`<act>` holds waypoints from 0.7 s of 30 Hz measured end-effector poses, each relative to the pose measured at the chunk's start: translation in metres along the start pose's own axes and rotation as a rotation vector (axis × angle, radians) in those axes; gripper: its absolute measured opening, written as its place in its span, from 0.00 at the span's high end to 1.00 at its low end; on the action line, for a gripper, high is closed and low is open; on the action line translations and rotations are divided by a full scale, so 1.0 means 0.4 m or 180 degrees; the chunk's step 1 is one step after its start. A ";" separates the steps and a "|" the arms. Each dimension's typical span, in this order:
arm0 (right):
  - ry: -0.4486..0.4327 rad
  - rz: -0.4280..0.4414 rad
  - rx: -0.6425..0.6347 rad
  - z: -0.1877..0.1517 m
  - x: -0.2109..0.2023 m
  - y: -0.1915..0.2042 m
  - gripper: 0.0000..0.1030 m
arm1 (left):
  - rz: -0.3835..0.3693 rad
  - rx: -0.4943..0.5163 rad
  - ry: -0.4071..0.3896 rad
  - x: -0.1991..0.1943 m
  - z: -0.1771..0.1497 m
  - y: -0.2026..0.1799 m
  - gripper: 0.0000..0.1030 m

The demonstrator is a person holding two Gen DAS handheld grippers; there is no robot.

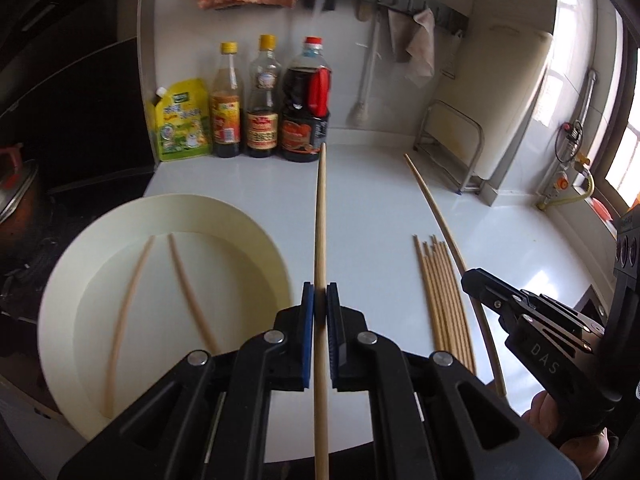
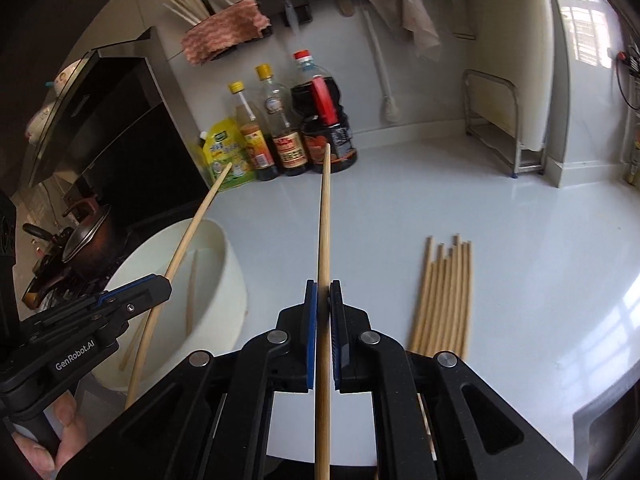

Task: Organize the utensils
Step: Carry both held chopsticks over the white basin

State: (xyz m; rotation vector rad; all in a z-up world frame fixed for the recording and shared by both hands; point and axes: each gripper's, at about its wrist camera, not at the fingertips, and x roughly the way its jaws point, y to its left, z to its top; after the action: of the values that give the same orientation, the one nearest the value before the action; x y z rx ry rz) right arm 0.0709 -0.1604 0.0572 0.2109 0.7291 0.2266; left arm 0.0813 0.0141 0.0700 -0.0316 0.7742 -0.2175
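The left gripper [image 1: 320, 300] has its blue-padded jaws clamped on a long pale wooden chopstick [image 1: 320, 220]; the right gripper [image 2: 323, 300] likewise pinches another wooden chopstick [image 2: 325, 220]; both point forward, side by side.

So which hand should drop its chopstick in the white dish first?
Probably the left. The left gripper sits right beside the white dish, where two chopsticks already lie. The right gripper is farther away, nearer the chopstick pile.
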 end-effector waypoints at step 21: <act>0.0670 0.0582 -0.0617 -0.012 0.283 0.419 0.94 | 0.0613 -0.0507 0.0269 0.053 -0.056 0.400 0.93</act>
State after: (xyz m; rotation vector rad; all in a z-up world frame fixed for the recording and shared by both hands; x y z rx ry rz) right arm 0.1276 0.0313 0.0268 0.0690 0.8915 0.4969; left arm 0.1097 0.1671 0.0220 -0.0986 0.8718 0.0263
